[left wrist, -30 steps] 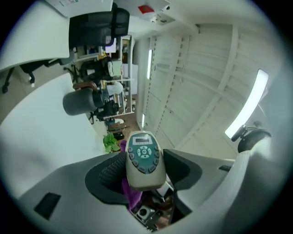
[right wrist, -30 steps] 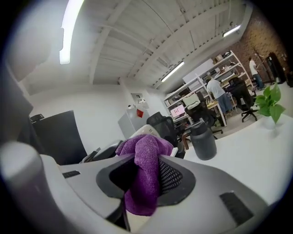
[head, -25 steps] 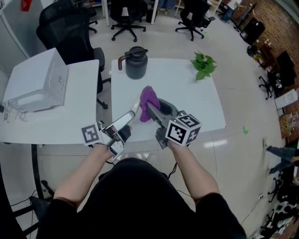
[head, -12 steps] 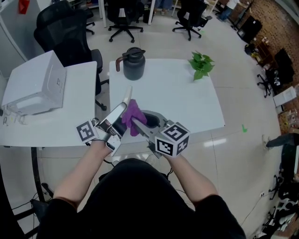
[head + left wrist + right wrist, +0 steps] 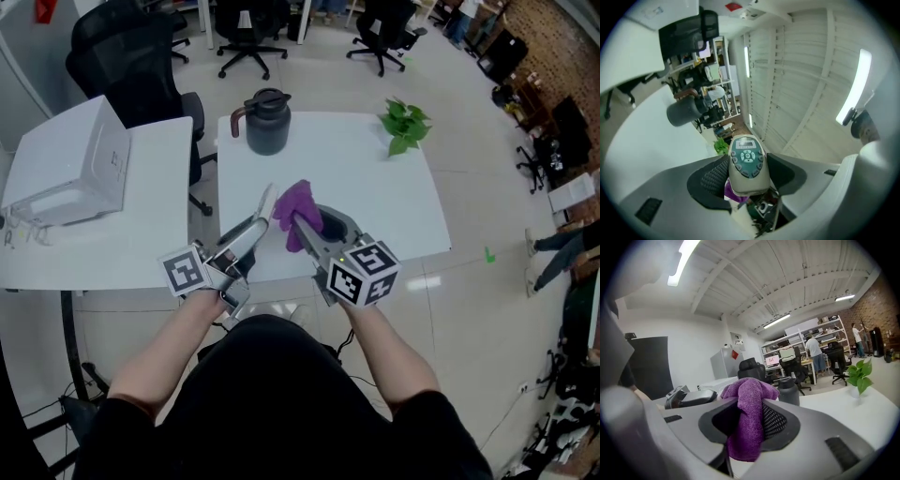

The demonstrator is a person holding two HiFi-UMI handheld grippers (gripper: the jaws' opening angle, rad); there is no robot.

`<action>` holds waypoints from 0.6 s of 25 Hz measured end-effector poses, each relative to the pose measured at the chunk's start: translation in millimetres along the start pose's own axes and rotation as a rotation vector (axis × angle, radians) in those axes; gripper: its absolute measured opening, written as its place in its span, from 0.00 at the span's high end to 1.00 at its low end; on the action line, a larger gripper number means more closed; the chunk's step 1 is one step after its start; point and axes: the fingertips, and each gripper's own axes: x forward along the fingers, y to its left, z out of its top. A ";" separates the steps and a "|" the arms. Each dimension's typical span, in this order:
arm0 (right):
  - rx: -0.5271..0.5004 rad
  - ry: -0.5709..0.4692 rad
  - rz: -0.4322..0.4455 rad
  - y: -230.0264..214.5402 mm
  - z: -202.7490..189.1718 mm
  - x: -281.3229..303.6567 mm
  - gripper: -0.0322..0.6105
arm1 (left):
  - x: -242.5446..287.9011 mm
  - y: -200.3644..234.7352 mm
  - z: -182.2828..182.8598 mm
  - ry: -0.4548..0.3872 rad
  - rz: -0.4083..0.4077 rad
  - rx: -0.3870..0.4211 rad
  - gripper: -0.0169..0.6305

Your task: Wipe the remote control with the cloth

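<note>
My left gripper [image 5: 246,236] is shut on a grey-white remote control [image 5: 746,161] with a teal button panel; in the head view the remote [image 5: 265,203] sticks up out of the jaws over the white table [image 5: 375,187]. A purple cloth [image 5: 749,418] is clamped in my right gripper [image 5: 750,420], bunched and folded over the jaws. From the head view the cloth [image 5: 298,208] sits just right of the remote's tip, close to it, with the right gripper [image 5: 309,225] below. Whether cloth and remote touch I cannot tell.
A dark grey jug [image 5: 266,122] stands at the table's far left, a small green plant [image 5: 404,127] at the far right. A white box-like machine [image 5: 66,169] sits on the side desk to the left. Office chairs [image 5: 131,56] stand behind the tables.
Both grippers moved back away from me and slightly right since half a second ago; the cloth now sits higher beside the remote's tip. Both grips are unchanged.
</note>
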 end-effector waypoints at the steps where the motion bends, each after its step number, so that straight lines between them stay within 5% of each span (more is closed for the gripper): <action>1: -0.008 0.012 -0.023 -5.1 -4.1 -3.3 0.74 | -1.0 7.5 1.1 0.006 0.050 0.062 0.60; 10: -0.156 0.196 -0.201 -44.9 -61.5 -32.5 0.74 | -25.8 103.9 -20.3 0.234 0.600 0.667 0.60; 15: -0.185 0.303 -0.249 -59.2 -89.4 -40.2 0.74 | -22.7 164.2 -49.4 0.346 0.745 0.738 0.60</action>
